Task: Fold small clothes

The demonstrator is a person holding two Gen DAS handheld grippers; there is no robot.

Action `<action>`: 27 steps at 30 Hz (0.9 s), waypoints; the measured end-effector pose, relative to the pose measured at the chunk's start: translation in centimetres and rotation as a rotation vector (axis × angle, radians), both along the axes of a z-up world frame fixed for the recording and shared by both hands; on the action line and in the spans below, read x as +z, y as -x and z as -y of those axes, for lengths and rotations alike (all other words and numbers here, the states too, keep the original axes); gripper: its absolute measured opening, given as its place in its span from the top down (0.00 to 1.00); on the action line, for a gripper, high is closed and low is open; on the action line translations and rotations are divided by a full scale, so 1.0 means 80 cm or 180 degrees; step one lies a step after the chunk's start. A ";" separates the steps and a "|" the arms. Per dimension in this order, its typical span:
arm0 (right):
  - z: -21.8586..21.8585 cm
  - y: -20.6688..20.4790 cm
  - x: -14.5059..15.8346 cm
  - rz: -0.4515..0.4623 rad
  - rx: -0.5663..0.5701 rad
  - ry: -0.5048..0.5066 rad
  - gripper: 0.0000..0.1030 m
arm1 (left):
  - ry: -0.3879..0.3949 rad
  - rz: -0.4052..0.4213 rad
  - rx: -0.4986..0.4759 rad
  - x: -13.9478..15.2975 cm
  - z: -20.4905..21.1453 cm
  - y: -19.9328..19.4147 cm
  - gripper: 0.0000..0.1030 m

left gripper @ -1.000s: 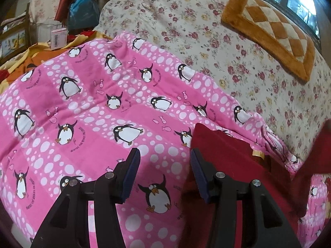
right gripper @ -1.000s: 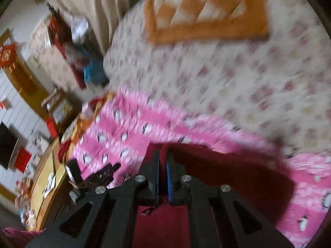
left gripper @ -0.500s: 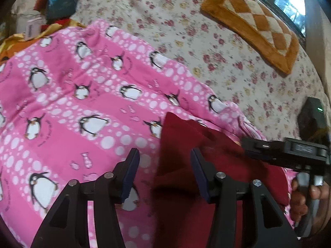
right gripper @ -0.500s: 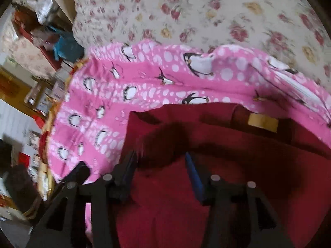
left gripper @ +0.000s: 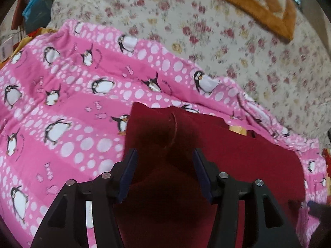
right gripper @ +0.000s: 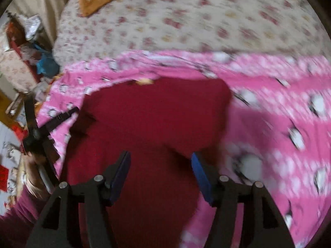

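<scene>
Dark red knit garment (left gripper: 238, 155) is the landmark here, lying spread on a pink penguin-print blanket with white dots (left gripper: 68, 111). Nearest the left wrist camera, the left gripper (left gripper: 164, 161) hangs over the garment's left part with its jaws partly apart; they've just been opening a bit, and nothing is pinched between the blue pads, just red cloth lying underneath. A fold or seam ridge runs up the garment right ahead of the fingers.

Over on the right wrist view, the right gripper (right gripper: 160, 161) sits above the garment's nearer part (right gripper: 155, 119), jaws wide, having just been opening. The pads aren't pressing on anything, though the picture is pretty smeary. To the left of the garment the other gripper shows up, held in a person's hand (right gripper: 35, 177).

At the garment's far edge there's a small yellowish tag (left gripper: 238, 128). Beyond the garment the pink blanket ends, and a cream floral-print bedcover (left gripper: 206, 31) carries on past it. Farthest back, well apart from the garment, lies an orange-and-cream checked plush mat (left gripper: 258, 2).
</scene>
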State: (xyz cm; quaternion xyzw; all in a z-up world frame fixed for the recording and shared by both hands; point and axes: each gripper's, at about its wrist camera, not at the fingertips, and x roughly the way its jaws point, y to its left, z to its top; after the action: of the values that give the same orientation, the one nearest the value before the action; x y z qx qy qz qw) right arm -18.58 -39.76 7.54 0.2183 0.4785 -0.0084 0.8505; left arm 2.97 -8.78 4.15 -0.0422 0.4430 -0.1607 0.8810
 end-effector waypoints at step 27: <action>0.040 0.004 -0.021 0.0016 -0.0457 -0.0158 0.56 | 0.0368 -0.0254 -0.0186 -0.014 -0.034 0.023 1.00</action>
State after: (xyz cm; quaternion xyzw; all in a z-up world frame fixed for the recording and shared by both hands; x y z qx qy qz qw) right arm -18.91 -42.96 5.87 0.2731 0.4595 -0.0570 0.8432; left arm 1.10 -6.06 3.04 -0.0864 0.4688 -0.2099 0.8536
